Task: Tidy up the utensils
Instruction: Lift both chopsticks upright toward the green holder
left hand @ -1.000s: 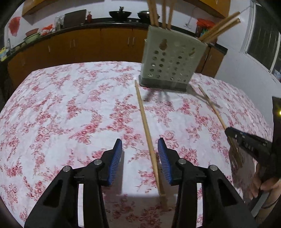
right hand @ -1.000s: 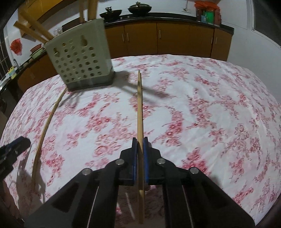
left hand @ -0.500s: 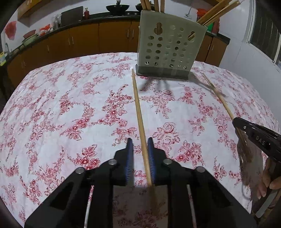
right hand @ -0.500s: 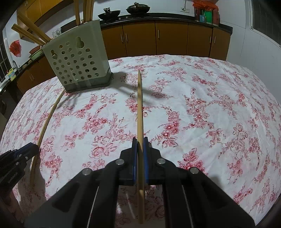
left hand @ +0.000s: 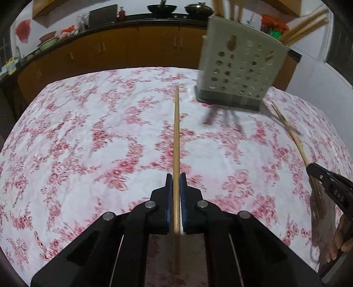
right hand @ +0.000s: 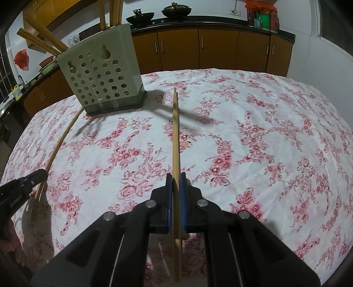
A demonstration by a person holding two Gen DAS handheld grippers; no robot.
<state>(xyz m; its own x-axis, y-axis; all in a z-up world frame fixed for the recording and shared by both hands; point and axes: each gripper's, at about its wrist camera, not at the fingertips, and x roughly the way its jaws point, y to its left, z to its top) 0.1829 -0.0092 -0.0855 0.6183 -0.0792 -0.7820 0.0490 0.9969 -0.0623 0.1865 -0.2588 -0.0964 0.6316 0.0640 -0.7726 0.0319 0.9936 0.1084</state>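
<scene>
My left gripper (left hand: 176, 176) is shut on a wooden chopstick (left hand: 176, 136) that points forward over the floral tablecloth. My right gripper (right hand: 175, 176) is shut on a second wooden chopstick (right hand: 175, 132), also pointing forward. A pale perforated utensil holder (left hand: 238, 70) with several chopsticks in it stands at the far side of the table; it also shows in the right wrist view (right hand: 103, 77). The right gripper (left hand: 331, 187) with its chopstick (left hand: 289, 130) shows at the right of the left wrist view. The left gripper (right hand: 22, 185) with its chopstick (right hand: 61, 139) shows at the left of the right wrist view.
The table (right hand: 264, 132) is covered by a white cloth with red flowers. Brown kitchen cabinets (right hand: 198, 50) and a dark counter with pans (right hand: 174, 10) run behind the table. A white wall (right hand: 320, 55) stands at the right.
My left gripper closed from wide open onto the chopstick on the cloth and now holds it pointing forward. My right gripper stayed shut on its chopstick and moved slightly nearer the holder.
</scene>
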